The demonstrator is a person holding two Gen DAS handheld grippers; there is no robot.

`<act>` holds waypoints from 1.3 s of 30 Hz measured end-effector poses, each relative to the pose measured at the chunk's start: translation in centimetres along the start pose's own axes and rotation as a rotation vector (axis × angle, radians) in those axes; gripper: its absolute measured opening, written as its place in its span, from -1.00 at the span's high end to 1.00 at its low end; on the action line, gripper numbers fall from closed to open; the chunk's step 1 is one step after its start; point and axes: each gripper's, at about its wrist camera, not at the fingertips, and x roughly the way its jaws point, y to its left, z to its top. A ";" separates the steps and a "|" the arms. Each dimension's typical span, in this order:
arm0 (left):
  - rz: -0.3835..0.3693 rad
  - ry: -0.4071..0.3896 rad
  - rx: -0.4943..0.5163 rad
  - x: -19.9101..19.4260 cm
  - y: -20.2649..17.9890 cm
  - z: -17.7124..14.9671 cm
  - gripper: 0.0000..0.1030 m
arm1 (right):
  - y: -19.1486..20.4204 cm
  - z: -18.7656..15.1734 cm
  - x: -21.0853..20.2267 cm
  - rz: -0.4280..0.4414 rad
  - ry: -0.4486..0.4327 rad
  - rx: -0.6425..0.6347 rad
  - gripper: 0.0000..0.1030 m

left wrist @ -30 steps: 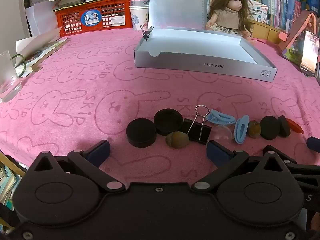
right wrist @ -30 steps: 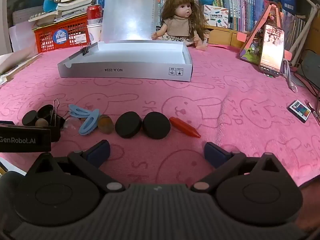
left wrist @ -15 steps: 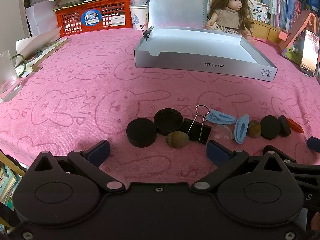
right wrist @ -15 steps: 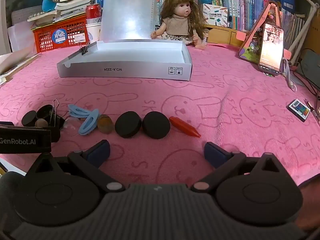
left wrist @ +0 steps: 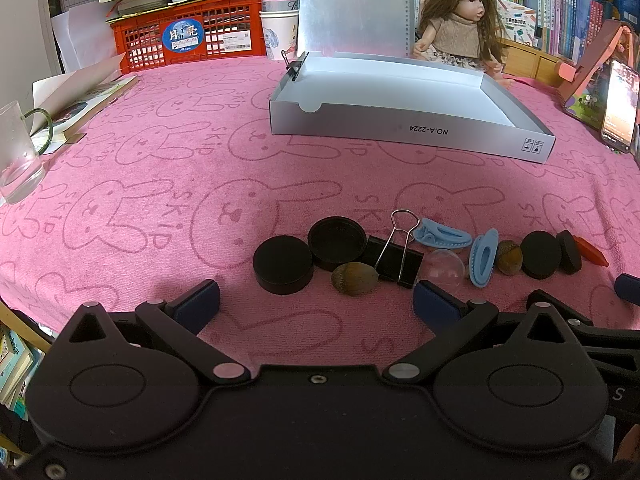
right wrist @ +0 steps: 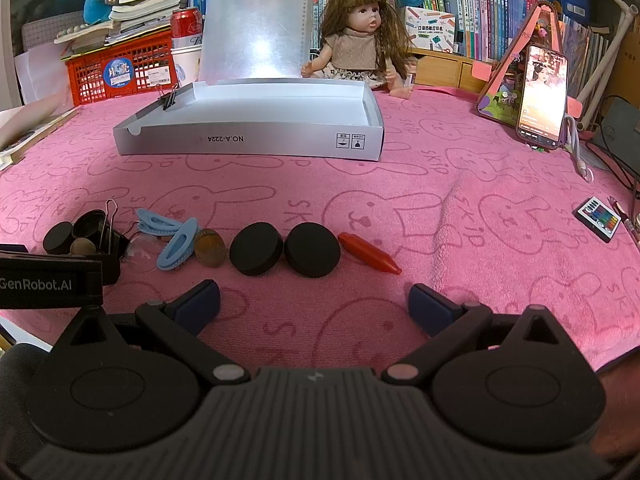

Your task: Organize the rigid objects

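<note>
A row of small objects lies on the pink cloth near me. In the left wrist view: two black round caps (left wrist: pixel 283 264), a brown nut (left wrist: pixel 354 278), a black binder clip (left wrist: pixel 394 258), a clear dome (left wrist: pixel 443 266) and blue clips (left wrist: pixel 482 258). In the right wrist view: two black discs (right wrist: pixel 256 248), a second nut (right wrist: pixel 209 247) and a red crayon-like piece (right wrist: pixel 369 253). My left gripper (left wrist: pixel 316 306) is open and empty just short of the caps. My right gripper (right wrist: pixel 314 306) is open and empty just short of the discs. An open silver box (right wrist: pixel 248 140) stands behind the row.
A doll (right wrist: pixel 362 36) sits behind the box. A red crate (left wrist: pixel 188 38), a drink can and books stand at the back left. A glass mug (left wrist: pixel 18 156) is at the left edge. A phone on a stand (right wrist: pixel 542 96) is at the right.
</note>
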 end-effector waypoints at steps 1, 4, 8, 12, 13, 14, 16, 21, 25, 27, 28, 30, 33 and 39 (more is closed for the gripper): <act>0.000 0.000 0.000 0.0 0.0 0.0 -1.00 | 0.0 0.0 0.0 0.000 0.000 0.000 -1.00; 0.000 0.000 0.000 0.0 0.0 0.0 -1.00 | -0.2 0.0 0.0 -0.001 0.000 0.001 -1.00; 0.000 0.000 0.000 0.0 0.0 0.0 -1.00 | -0.1 -0.1 -0.1 -0.001 -0.001 0.001 -1.00; 0.000 0.000 0.000 0.0 0.0 0.0 -1.00 | -0.2 -0.1 0.0 -0.001 -0.005 0.001 -1.00; 0.000 -0.001 0.000 0.0 0.0 0.0 -1.00 | -0.2 -0.1 -0.1 -0.001 -0.006 0.001 -1.00; 0.000 -0.001 0.000 0.0 0.0 0.0 -1.00 | -0.2 -0.1 -0.1 -0.002 -0.008 0.001 -1.00; 0.000 0.000 0.000 0.0 0.0 0.0 -1.00 | -0.1 -0.1 -0.1 -0.003 -0.010 0.002 -1.00; 0.000 -0.001 0.001 0.0 0.0 0.0 -1.00 | -0.2 -0.4 -0.2 -0.008 -0.023 0.008 -1.00; 0.000 -0.001 0.000 0.0 0.0 0.0 -1.00 | -0.1 -0.4 -0.2 -0.008 -0.029 0.008 -1.00; 0.000 -0.001 0.001 0.0 0.0 0.0 -1.00 | -0.1 -0.4 -0.2 -0.007 -0.029 0.008 -1.00; 0.001 -0.001 0.001 0.0 0.0 0.0 -1.00 | -0.1 -0.4 -0.2 -0.006 -0.030 0.008 -1.00; 0.001 -0.001 0.001 0.0 0.0 0.0 -1.00 | -0.1 -0.4 -0.2 -0.005 -0.031 0.007 -1.00; 0.002 -0.006 -0.001 0.0 0.0 0.0 -1.00 | -0.1 -0.5 -0.3 -0.006 -0.034 0.009 -1.00; -0.001 -0.014 0.003 -0.1 0.2 -0.3 -1.00 | -0.1 -0.6 -0.4 -0.003 -0.047 0.008 -0.99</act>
